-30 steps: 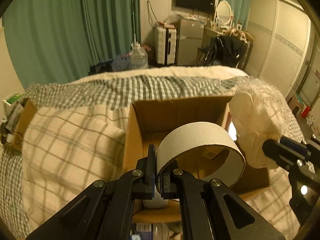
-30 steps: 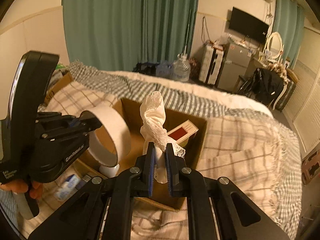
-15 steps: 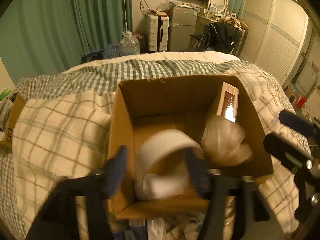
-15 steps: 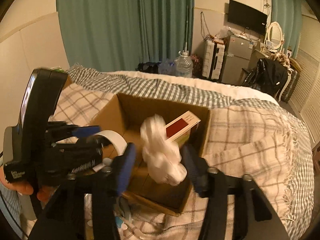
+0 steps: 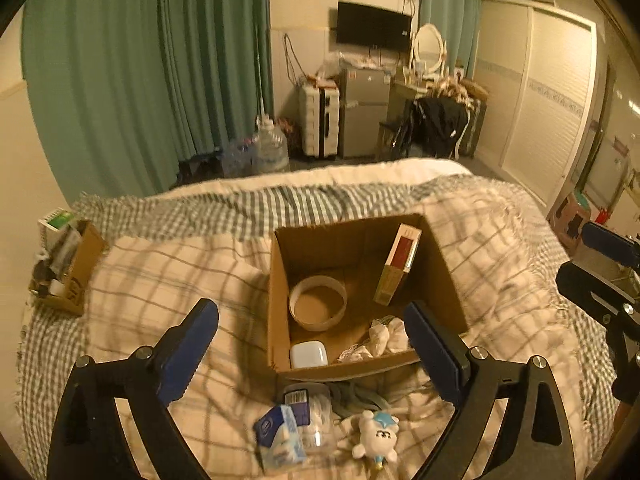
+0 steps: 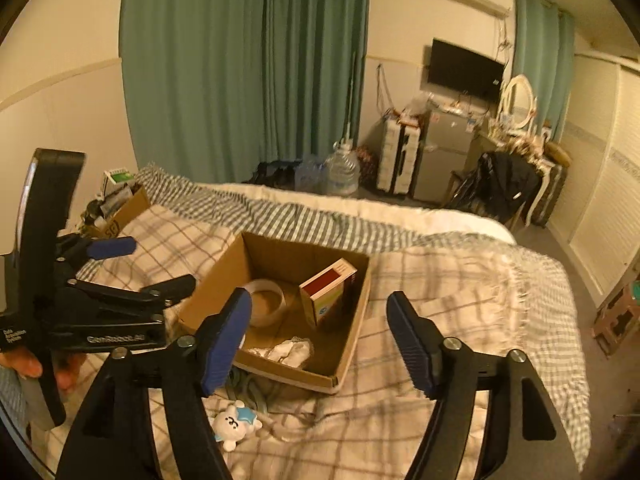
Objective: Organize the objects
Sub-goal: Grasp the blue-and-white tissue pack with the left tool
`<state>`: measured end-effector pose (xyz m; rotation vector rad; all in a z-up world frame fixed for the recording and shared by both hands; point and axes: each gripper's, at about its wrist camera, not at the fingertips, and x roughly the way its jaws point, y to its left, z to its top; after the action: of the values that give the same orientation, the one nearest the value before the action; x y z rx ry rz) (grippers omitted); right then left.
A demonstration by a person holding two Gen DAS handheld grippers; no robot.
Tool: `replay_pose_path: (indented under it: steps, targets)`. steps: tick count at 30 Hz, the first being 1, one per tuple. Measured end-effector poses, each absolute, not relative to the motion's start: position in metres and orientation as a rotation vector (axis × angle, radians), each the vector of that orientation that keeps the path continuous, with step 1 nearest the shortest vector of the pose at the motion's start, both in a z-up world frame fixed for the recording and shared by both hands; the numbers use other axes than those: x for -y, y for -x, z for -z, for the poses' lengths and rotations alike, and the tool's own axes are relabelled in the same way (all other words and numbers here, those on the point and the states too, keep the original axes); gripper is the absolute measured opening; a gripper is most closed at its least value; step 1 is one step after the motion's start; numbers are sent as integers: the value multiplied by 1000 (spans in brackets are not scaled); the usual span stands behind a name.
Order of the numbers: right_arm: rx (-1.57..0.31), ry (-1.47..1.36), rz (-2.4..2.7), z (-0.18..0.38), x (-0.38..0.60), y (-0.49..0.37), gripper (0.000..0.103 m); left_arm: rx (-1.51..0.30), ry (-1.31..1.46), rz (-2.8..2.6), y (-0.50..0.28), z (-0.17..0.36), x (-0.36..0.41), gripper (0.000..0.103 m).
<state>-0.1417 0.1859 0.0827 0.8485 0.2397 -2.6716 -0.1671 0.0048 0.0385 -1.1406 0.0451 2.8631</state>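
Both left gripper (image 5: 312,332) and right gripper (image 6: 320,332) jaws have just been opening, empty, above the cardboard box (image 5: 448,280) (tape roll (image 5: 318,308), white cloth (image 5: 386,334) inside); plush toy (image 5: 376,436) and cable lie beside it

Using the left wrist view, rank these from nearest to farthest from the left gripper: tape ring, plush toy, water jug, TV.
From the open left gripper:
1. Plush toy, on the blanket just below the fingers, in front of the box.
2. Tape ring, lying flat in the box, left side.
3. Water jug, on the floor beyond the bed.
4. TV, on the far wall.
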Motion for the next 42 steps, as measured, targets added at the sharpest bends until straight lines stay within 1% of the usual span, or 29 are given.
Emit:
replay_pose_path:
  steps: [1, 3, 6, 11, 15, 20, 28, 30, 33, 35, 37, 38, 39, 40, 41, 42]
  targets:
    - [-244, -836, 2677, -88, -187, 134, 78, -51, 1129, -2871, 160, -44, -5, 103]
    - [-267, -813, 2693, -98, -186, 119, 88, -60, 1098, -2898, 145, -52, -2, 103]
    - [-303, -763, 2715, -106, -182, 101, 96, -81, 1074, -2924, 123, -57, 3, 103]
    - [-340, -746, 2720, -101, -174, 75, 102, -127, 1047, -2978, 88, -46, 10, 103]
    - [-337, -767, 2717, -79, -167, 65, 103, -145, 1030, -3017, 69, -21, 13, 103]
    - [-366, -848, 2667, -38, -146, 81, 102, -119, 1097, -3033, 79, 16, 16, 103]
    - [-374, -938, 2669, 43, -142, 107, 102, -157, 1241, -3060, 87, 99, 24, 103]
    - [-344, -1003, 2648, 65, -145, 114, 102, -158, 1281, -3025, 87, 110, 24, 103]
    - [-312, -1112, 2605, 88, -148, 123, 102, -177, 1271, -3014, 87, 110, 20, 102]
    - [-309, -1134, 2604, 92, -150, 125, 102, -195, 1289, -2989, 88, 114, 17, 95]
    - [-299, -1122, 2607, 91, -151, 124, 102, -206, 1342, -2959, 94, 122, 16, 78]
    - [-297, -1116, 2608, 92, -151, 123, 102, -202, 1376, -2938, 97, 127, 17, 74]
    - [-300, -1114, 2609, 92, -151, 122, 102, -190, 1397, -2920, 101, 130, 17, 66]
    - [-304, -1116, 2608, 93, -150, 122, 102, -164, 1402, -2905, 103, 132, 18, 62]
    - [-309, -1120, 2606, 93, -148, 122, 102, -138, 1396, -2895, 105, 131, 20, 60]
    - [-311, -1124, 2603, 94, -147, 122, 102, -114, 1387, -2882, 106, 131, 21, 54]
